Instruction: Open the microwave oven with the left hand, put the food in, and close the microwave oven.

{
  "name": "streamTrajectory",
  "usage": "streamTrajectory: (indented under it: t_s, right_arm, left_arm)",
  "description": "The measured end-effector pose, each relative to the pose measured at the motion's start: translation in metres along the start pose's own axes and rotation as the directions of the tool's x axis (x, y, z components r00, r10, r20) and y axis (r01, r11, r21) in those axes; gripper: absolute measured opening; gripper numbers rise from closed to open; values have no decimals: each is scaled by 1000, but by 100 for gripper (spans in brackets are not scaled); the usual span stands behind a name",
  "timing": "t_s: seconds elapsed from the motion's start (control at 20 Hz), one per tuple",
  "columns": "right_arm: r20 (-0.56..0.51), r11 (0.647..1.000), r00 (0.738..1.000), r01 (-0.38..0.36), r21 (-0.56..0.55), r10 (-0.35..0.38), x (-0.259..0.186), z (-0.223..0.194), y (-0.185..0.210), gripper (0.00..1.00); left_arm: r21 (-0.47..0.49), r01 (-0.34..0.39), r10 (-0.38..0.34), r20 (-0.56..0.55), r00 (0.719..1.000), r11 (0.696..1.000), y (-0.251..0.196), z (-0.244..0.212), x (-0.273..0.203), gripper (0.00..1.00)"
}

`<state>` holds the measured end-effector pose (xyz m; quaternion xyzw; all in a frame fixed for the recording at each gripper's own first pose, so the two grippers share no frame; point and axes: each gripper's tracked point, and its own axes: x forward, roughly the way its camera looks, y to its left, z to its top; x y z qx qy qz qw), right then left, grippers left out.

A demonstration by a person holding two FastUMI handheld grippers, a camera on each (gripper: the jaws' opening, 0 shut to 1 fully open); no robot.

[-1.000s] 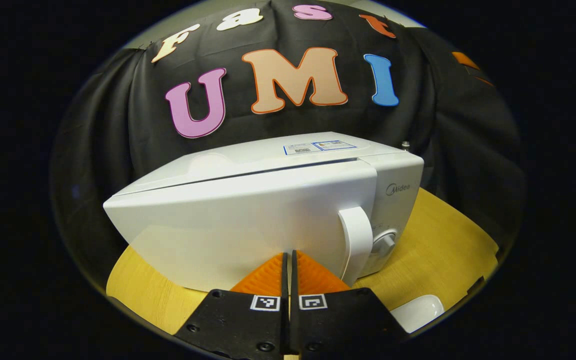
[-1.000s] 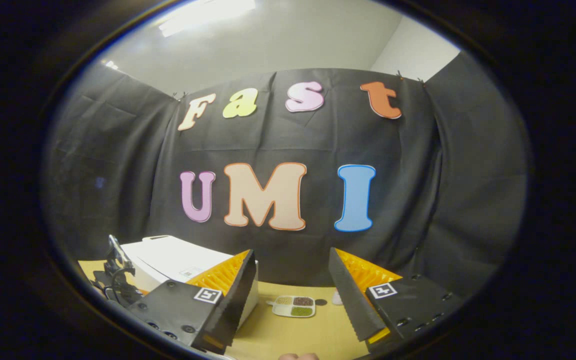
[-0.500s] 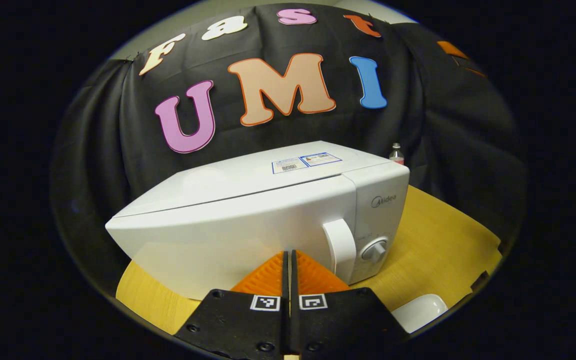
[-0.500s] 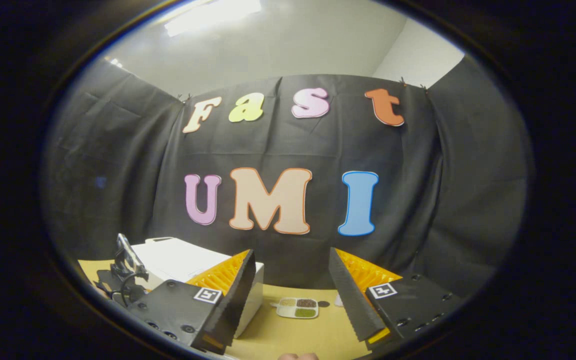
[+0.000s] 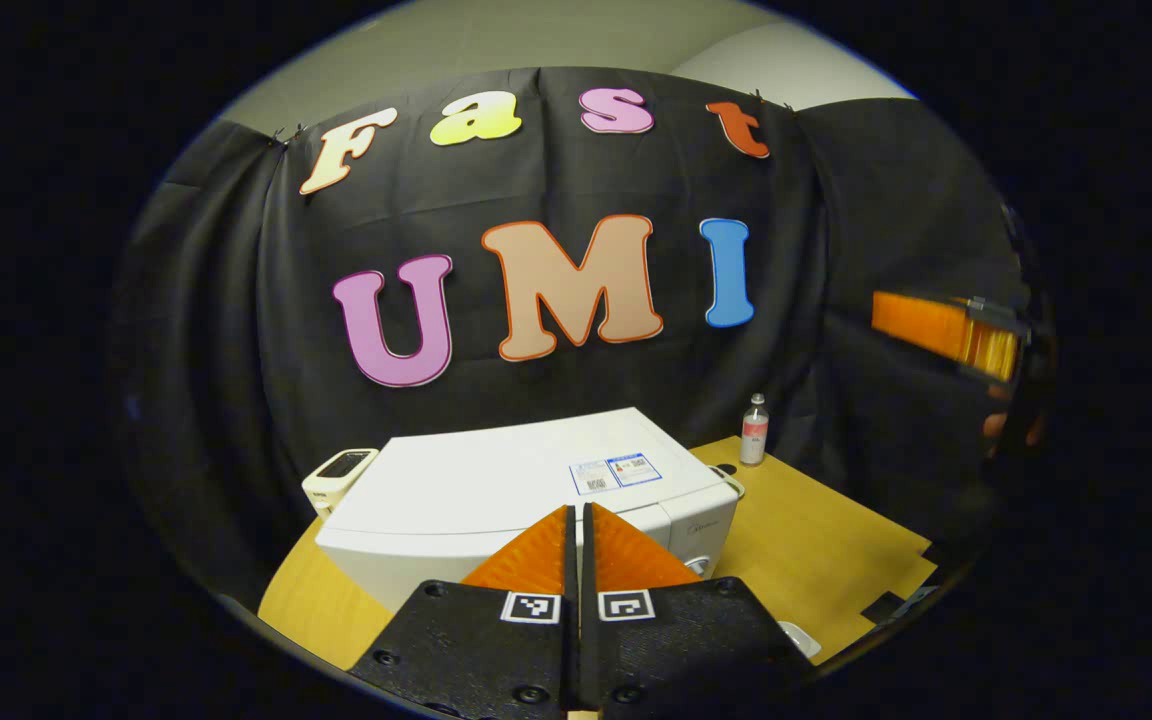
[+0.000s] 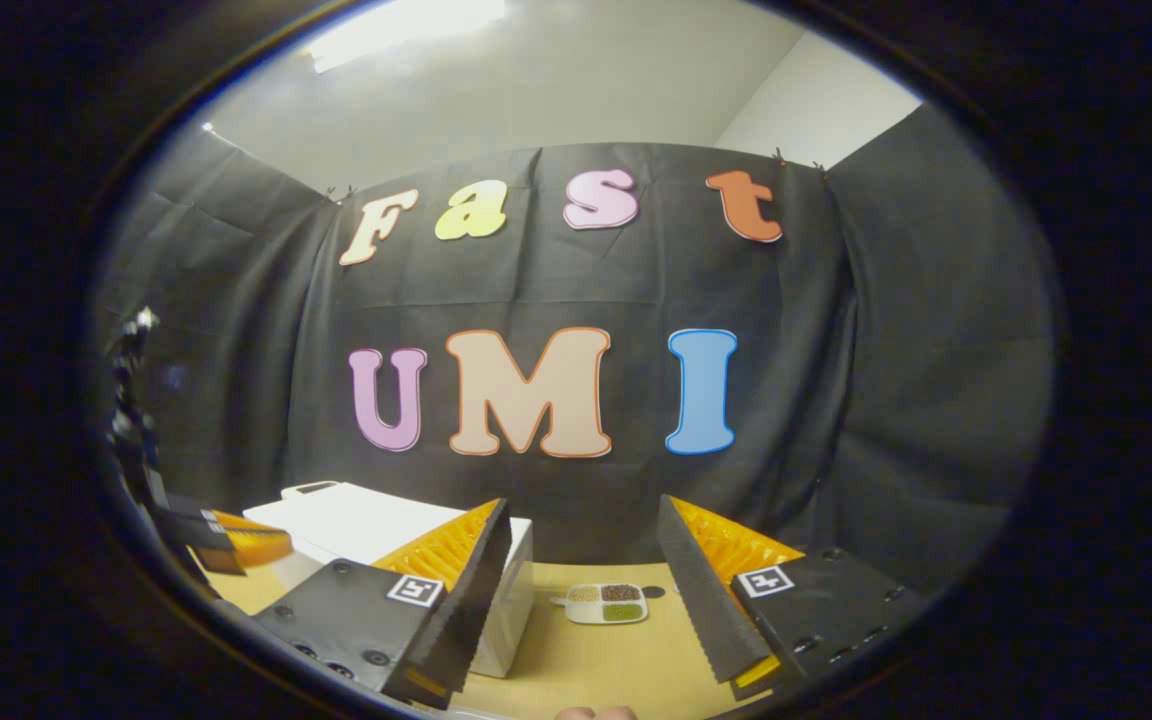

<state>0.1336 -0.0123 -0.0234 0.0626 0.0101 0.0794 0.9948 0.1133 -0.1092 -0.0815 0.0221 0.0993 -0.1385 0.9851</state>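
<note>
The left tongs (image 5: pixel 577 520), pressed together and empty, hover above the closed white box-shaped microwave oven (image 5: pixel 496 490) on the yellow wooden surface (image 5: pixel 816 540). The right tongs (image 6: pixel 584 540) gape wide near the white divided food tray (image 6: pixel 606 603) beside the oven. Opening well likely means lowering to the door's front handle first.

Both views face the booth wall from above, sharing the microwave (image 5: pixel 516 490) top.
</note>
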Motion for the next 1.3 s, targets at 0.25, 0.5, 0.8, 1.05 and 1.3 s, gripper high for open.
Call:
streamTrajectory:
  t_s: [0.25, 0.5, 0.8, 1.05, 1.3]
  right_arm:
    - [-9, 1000, 1000, -9, 8, 10, 2, -2, 24, 80]
    - [-5, 1000, 1000, -27, -14, 27, 4, 1, 40, 90]
    - [-12, 999, 1000, -29, -15, 29, 5, -1, 51, 80]
    - [-13, 999, 999, -38, -29, 37, 5, -1, 62, 80]
    - [-21, 999, 999, -38, -35, 38, 4, -4, 65, 80]
  left_arm:
    - [-67, -47, 56, 133, 990, 997, 35, 85, -39, 0]
    - [-131, -173, 190, 126, 974, 976, 70, 70, -45, 94]
    - [-176, -156, 170, 66, 983, 972, 78, 47, -41, 96]
    - [-138, -157, 172, 102, 980, 978, 85, 54, -42, 96]
    - [-108, -155, 168, 124, 978, 982, 84, 58, -42, 96]
